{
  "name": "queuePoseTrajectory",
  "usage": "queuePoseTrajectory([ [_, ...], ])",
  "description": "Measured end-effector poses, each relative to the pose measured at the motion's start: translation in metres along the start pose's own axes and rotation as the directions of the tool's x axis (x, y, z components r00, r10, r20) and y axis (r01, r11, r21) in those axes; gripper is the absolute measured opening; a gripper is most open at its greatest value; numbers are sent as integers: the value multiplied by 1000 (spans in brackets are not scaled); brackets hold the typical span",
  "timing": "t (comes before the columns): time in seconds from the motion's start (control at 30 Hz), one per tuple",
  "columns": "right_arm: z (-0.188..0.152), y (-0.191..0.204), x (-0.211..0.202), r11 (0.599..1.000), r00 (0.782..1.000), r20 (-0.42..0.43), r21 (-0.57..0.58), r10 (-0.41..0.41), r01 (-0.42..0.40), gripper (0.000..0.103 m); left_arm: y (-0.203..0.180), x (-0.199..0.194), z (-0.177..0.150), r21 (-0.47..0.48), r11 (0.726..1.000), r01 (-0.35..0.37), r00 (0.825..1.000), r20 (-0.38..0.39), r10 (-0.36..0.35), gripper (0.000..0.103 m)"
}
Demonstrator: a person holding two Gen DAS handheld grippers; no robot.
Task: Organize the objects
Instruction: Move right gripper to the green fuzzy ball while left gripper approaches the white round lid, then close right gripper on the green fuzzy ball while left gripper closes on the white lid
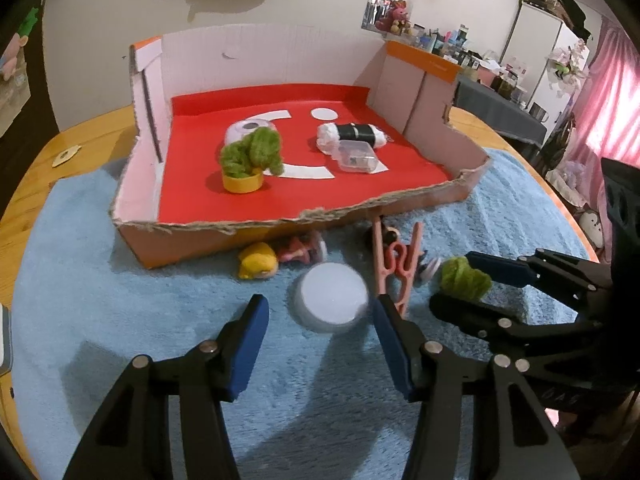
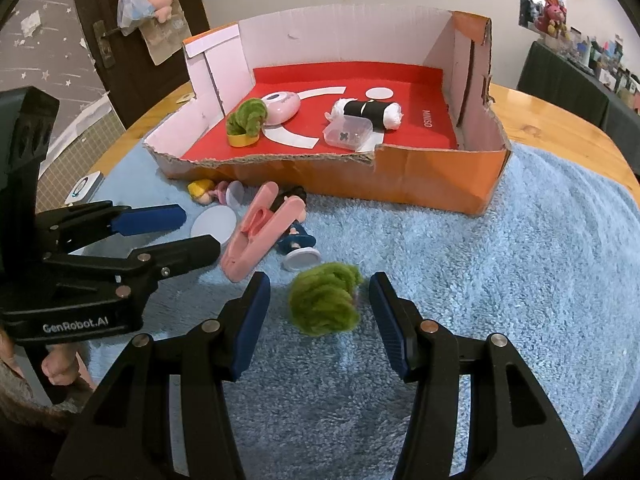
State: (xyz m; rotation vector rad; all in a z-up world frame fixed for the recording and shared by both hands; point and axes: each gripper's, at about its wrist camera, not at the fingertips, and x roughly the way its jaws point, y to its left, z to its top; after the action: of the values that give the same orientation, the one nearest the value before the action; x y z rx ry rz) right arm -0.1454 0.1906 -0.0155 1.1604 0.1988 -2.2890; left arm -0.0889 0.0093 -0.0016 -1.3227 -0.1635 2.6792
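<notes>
A cardboard box (image 1: 192,240) (image 2: 440,176) with a red floor holds a fuzzy green plant in a yellow pot (image 1: 250,160) (image 2: 245,122), a pink-white case (image 2: 282,106), a black-and-white roll (image 1: 354,134) (image 2: 370,111) and a clear plastic case (image 1: 356,155) (image 2: 347,133). On the blue towel lie a white round disc (image 1: 331,297) (image 2: 214,222), a pink clip (image 1: 400,264) (image 2: 260,232), small figurines (image 1: 259,266) (image 2: 298,240) and a loose green fuzzy ball (image 1: 466,278) (image 2: 325,304). My left gripper (image 1: 320,316) (image 2: 196,230) is open around the disc. My right gripper (image 2: 320,300) (image 1: 452,284) is open around the green ball.
The blue towel (image 1: 120,320) (image 2: 520,280) covers a wooden table (image 1: 36,184) (image 2: 560,120). A small white device (image 2: 85,188) lies at the towel's left edge. A cluttered counter (image 1: 480,64) stands behind on the right.
</notes>
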Motion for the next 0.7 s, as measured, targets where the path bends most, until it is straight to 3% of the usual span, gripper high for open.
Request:
queuePoseTrajectory([
  [0.3, 0, -3, 1, 1000, 1000, 2, -9, -24, 24, 45, 0, 1, 0, -28, 1000, 4, 1000, 10, -4, 54],
  [0.7, -1, 1, 2, 999, 999, 2, -23, -33, 33, 45, 1, 6, 5, 12, 1000, -28, 1000, 9, 28, 52],
])
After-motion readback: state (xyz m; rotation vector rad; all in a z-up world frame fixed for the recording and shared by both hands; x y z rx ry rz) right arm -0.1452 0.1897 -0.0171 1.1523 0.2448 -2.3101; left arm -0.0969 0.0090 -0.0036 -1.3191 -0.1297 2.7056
